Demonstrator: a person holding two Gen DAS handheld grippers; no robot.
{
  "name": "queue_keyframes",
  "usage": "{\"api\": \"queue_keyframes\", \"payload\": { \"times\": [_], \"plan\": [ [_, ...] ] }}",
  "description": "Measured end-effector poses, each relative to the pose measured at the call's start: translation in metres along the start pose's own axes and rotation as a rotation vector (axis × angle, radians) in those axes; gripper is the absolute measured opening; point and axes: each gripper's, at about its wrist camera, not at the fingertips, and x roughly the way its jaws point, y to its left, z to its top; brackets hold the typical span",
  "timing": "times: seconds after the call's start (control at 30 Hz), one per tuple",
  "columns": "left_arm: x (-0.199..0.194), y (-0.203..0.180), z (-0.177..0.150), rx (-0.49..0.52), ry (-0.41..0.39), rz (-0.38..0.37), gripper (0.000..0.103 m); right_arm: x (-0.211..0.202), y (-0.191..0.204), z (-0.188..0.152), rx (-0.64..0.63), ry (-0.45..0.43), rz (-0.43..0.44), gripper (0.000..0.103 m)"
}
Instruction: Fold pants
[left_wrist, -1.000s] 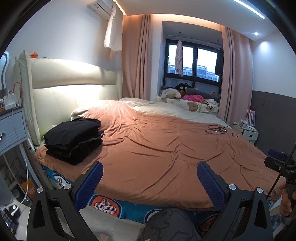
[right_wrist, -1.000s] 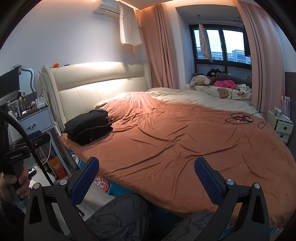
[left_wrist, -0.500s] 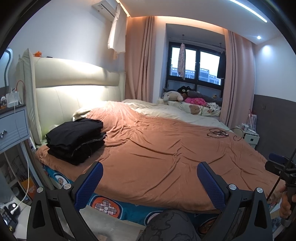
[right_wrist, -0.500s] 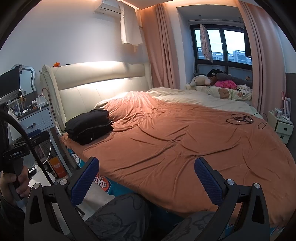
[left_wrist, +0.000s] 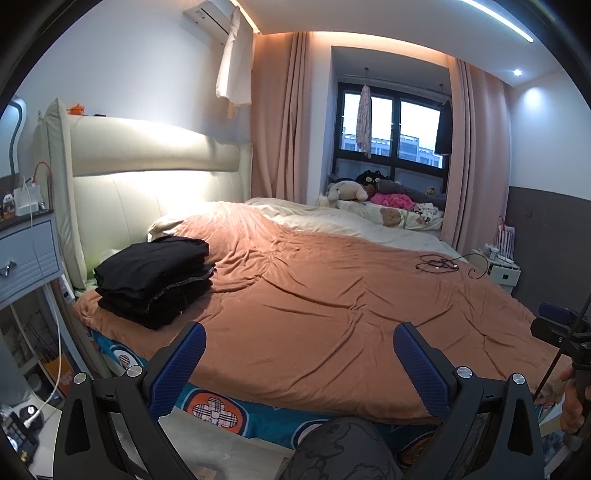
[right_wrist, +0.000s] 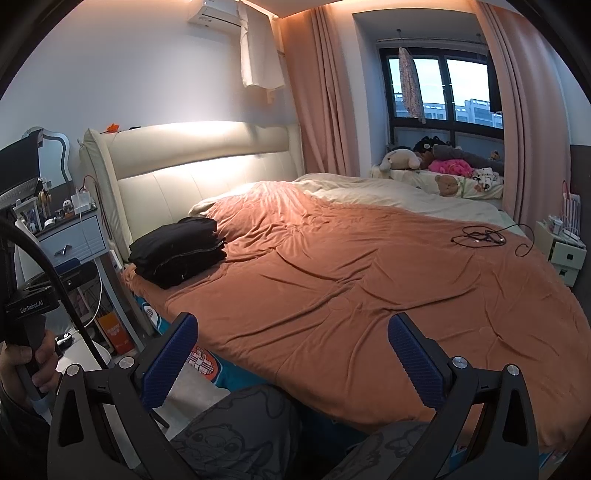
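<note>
Pants (left_wrist: 155, 278), black and folded into a stack, are seen well ahead of both tongs and off to their left, at the near left corner of the bed by the headboard (left_wrist: 147, 162).

The left gripper (left_wrist: 297, 350) is held with its blue-padded jaws spread wide and nothing between them; it is kept short of the bed's near edge, above a knee in dark printed fabric (left_wrist: 343, 450). The right gripper (right_wrist: 291, 338) is likewise held wide apart and empty, above the person's lap. Neither is touching the stack.

In the right wrist view the same pants (right_wrist: 179, 251) are shown resting on the rust-orange blanket (right_wrist: 369, 288), apart from the fingers (right_wrist: 166, 363) and beyond their left tip. How many garments make up the stack cannot be told with certainty; several layers seem visible at its edge.

Beyond the grippers the blanket is spread, wrinkled, across most of the bed. A tangled black cable (left_wrist: 437, 264) is laid on it toward the far right. A cream duvet (left_wrist: 332, 221) is seen behind, and plush toys (left_wrist: 347, 190) are lined under the window. A grey nightstand (right_wrist: 70, 240) is placed left of the headboard, just beside the corner where the stack lies.
</note>
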Motion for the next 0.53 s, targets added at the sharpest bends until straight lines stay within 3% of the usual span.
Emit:
{"api": "queue_keyframes", "payload": {
  "times": [0.53],
  "plan": [
    [0.0042,0.0043,-0.0006,0.004,0.0,0.004,0.102,-0.0002,-0.0012,0.0006,-0.002,0.007,0.002,0.103]
  ]
}}
